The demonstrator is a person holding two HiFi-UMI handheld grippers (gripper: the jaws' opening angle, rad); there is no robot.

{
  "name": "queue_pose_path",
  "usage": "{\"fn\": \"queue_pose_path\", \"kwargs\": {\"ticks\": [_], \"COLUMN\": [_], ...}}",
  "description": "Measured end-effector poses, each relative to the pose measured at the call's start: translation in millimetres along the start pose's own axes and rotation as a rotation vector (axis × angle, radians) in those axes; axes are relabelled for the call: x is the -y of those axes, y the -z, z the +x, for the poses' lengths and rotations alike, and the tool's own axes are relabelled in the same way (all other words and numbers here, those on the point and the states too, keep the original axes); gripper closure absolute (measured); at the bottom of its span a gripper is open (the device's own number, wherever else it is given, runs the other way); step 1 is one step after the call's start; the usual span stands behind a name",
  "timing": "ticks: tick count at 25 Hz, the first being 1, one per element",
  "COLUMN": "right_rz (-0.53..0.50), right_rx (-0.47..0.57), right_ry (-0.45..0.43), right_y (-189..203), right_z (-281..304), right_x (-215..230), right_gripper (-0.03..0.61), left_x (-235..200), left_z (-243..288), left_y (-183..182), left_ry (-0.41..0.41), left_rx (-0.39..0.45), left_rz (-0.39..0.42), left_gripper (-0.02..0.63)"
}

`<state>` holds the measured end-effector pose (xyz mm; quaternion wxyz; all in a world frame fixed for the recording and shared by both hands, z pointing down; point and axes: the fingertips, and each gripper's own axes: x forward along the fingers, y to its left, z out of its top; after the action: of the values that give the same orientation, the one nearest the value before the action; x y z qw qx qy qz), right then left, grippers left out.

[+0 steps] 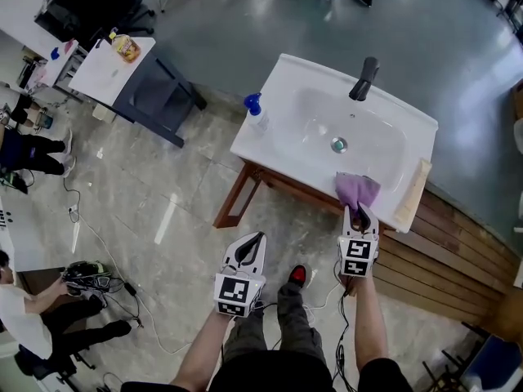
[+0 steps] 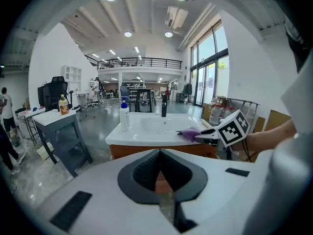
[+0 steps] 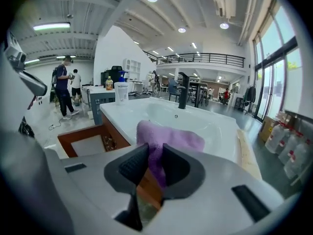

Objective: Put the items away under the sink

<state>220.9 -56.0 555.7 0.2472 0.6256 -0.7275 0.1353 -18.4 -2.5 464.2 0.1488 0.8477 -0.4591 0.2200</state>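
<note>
A purple cloth [image 1: 357, 190] hangs over the front edge of the white sink [image 1: 274, 129], near its right end. My right gripper [image 1: 360, 212] is shut on the cloth's lower fold; in the right gripper view the cloth [image 3: 168, 141] runs down between the pads. My left gripper [image 1: 258, 238] hovers over the floor in front of the sink, lower and to the left, shut with nothing in it. In the left gripper view the cloth [image 2: 188, 133] and the right gripper [image 2: 211, 134] appear at the sink's rim. A blue-capped pump bottle [image 1: 257, 114] stands on the sink's left corner.
A black faucet [image 1: 364, 78] rises at the back of the basin. A beige pad [image 1: 413, 193] lies along the sink's right rim. The wooden cabinet [image 3: 85, 143] below the sink shows an open compartment. A grey table [image 1: 122, 68], seated people and floor cables [image 1: 90, 276] lie to the left.
</note>
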Motion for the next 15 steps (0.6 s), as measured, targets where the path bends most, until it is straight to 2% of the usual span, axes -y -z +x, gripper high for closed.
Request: {"fn": "queue_pose_path", "kwargs": {"ticks": [5,15], "right_rz": [0.008,0.005], "right_rx": [0.044,0.202], "right_ry": [0.017,0.018], "right_y": [-18,-73], "right_z": [-16,-73], "right_x": [4,-3], "right_gripper": [0.489,0.491], "left_x": [-1,4], "left_z": [-10,-36], "left_y": [-12,-35], "left_ry": [-0.003,0.001], "left_rx": [0.026,0.085], "left_rz": [0.008,0.029], "left_gripper": [0.607,0.607]}}
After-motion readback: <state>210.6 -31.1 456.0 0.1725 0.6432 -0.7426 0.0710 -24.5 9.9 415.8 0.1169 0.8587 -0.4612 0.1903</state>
